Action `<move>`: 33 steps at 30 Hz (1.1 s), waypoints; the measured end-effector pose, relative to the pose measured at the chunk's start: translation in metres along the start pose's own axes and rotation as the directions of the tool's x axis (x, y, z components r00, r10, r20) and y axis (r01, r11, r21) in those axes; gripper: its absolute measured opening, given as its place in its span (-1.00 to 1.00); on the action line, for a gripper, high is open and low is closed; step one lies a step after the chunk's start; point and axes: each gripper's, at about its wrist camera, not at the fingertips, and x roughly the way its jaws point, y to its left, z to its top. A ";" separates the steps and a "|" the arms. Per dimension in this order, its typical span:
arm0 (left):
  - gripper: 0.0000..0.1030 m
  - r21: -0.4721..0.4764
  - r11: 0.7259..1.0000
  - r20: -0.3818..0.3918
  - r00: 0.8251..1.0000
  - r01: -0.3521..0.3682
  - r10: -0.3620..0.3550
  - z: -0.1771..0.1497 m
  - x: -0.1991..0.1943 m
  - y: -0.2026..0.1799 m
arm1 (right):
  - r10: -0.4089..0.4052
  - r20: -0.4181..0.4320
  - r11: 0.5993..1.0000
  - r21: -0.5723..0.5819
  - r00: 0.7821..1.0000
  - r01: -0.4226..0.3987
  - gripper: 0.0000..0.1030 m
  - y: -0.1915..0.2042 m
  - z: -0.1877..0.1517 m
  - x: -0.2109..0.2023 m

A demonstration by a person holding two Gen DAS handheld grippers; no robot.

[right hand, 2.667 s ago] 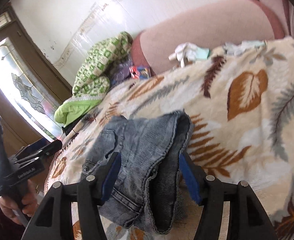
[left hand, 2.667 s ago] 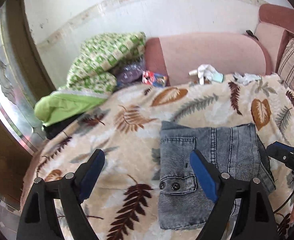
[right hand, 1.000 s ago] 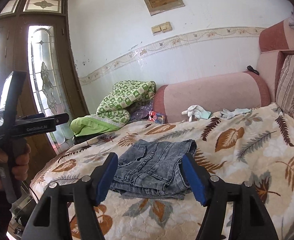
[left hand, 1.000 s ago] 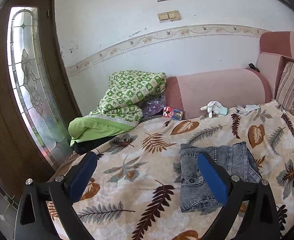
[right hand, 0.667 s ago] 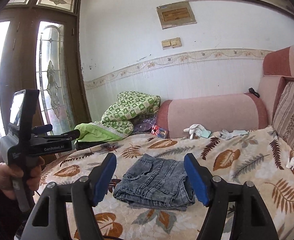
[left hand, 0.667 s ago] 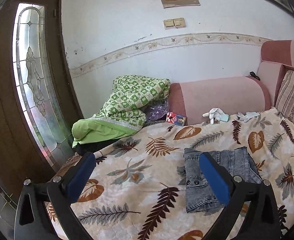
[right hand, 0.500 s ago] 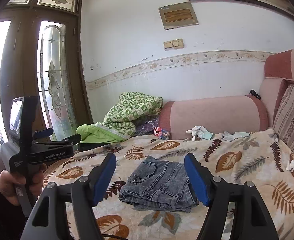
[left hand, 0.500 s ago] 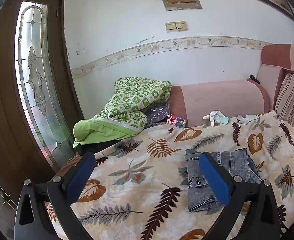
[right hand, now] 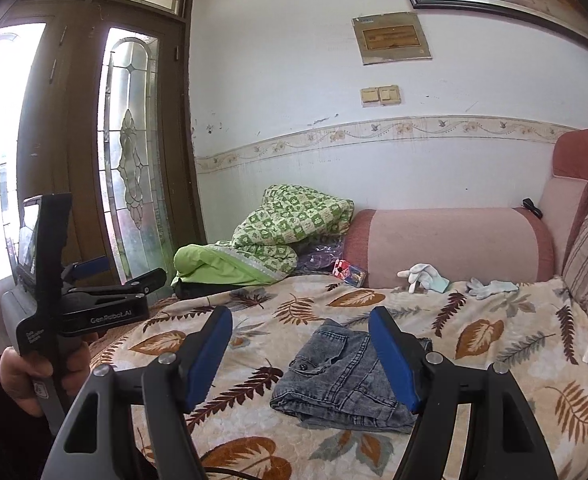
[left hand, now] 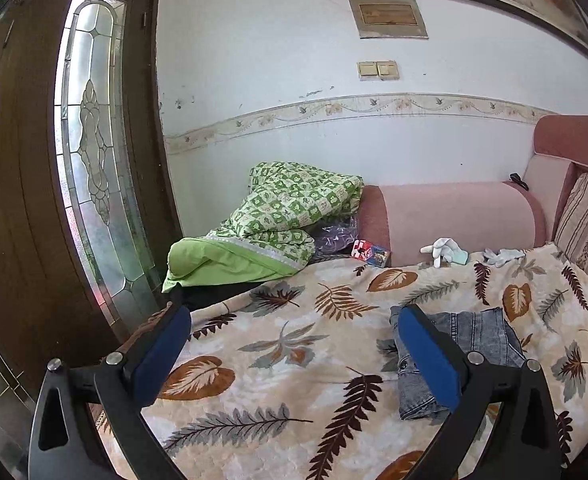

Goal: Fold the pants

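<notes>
Pants (right hand: pixel 349 376) lie folded in a small pile on the leaf blanket (right hand: pixel 493 320). Your right gripper (right hand: pixel 299 350) and left gripper (left hand: pixel 294 344) are both spread wide and hold nothing. I think you're done, so keep clear of the pile.

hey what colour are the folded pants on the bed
The folded pants are faded grey-blue washed denim, seen best in the right wrist view.

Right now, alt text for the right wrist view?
Folded grey denim pants lie on a leaf-print blanket covering a pink sofa, framed by the open, empty right hand-held gripper. At left, a hand holds the left hand-held gripper beside a glass-paned wooden door.
</notes>
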 end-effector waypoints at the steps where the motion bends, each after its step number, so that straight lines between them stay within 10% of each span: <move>1: 1.00 -0.002 1.000 0.003 1.000 -0.006 0.006 -0.001 -0.001 0.004 | 0.005 -0.001 1.000 -0.003 1.000 -0.005 0.44 0.003 0.000 0.002; 33: 1.00 -0.037 0.996 -0.036 0.996 -0.082 0.081 -0.022 0.021 0.046 | -0.018 -0.092 0.997 -0.080 0.996 0.011 0.44 0.046 -0.007 0.040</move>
